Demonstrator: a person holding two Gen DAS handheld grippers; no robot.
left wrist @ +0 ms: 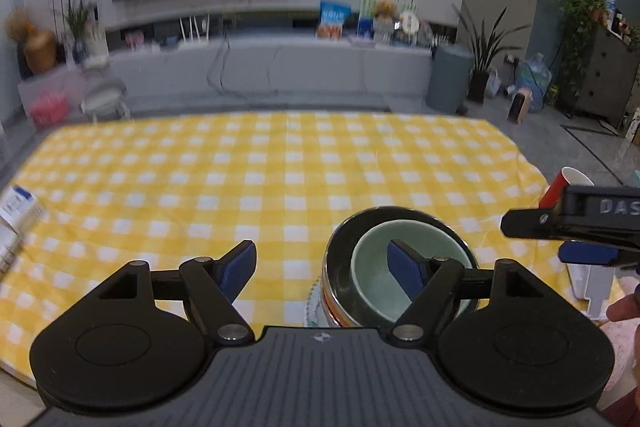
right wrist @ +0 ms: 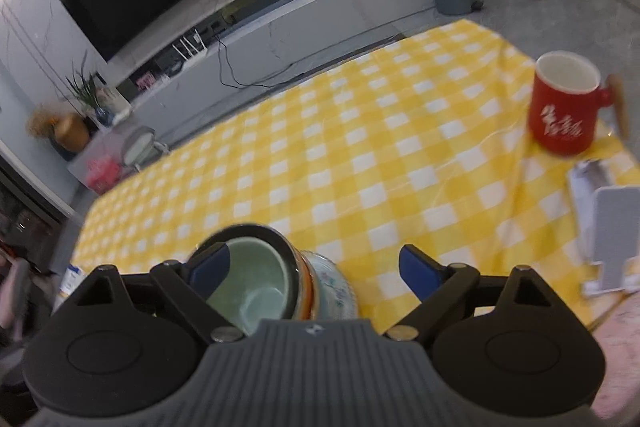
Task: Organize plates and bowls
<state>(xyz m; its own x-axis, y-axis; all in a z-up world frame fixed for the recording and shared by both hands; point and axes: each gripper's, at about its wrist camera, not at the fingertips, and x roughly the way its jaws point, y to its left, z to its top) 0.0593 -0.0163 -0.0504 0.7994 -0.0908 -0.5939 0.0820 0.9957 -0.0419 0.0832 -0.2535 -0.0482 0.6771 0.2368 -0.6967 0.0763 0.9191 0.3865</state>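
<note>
On the yellow checked tablecloth [left wrist: 240,167] stands a stack: a pale green bowl [left wrist: 368,275] nested in a dark-rimmed bowl [left wrist: 340,243] with orange stripes, on a patterned plate [left wrist: 314,307]. My left gripper [left wrist: 324,267] is open just left of the stack. Its right finger overlaps the green bowl in the view, and nothing is held. In the right wrist view the green bowl [right wrist: 256,279], the dark-rimmed bowl [right wrist: 280,239] and the plate [right wrist: 336,287] sit at lower left. My right gripper [right wrist: 314,267] is open and empty, its left finger in front of the bowls.
A red mug [right wrist: 560,115] with white lettering stands at the cloth's right side. Near it is a white and grey stand [right wrist: 608,227]. A booklet [left wrist: 16,215] lies at the left edge. The right gripper's fingers [left wrist: 532,223] reach in from the right, with a person's hand [left wrist: 624,307] below.
</note>
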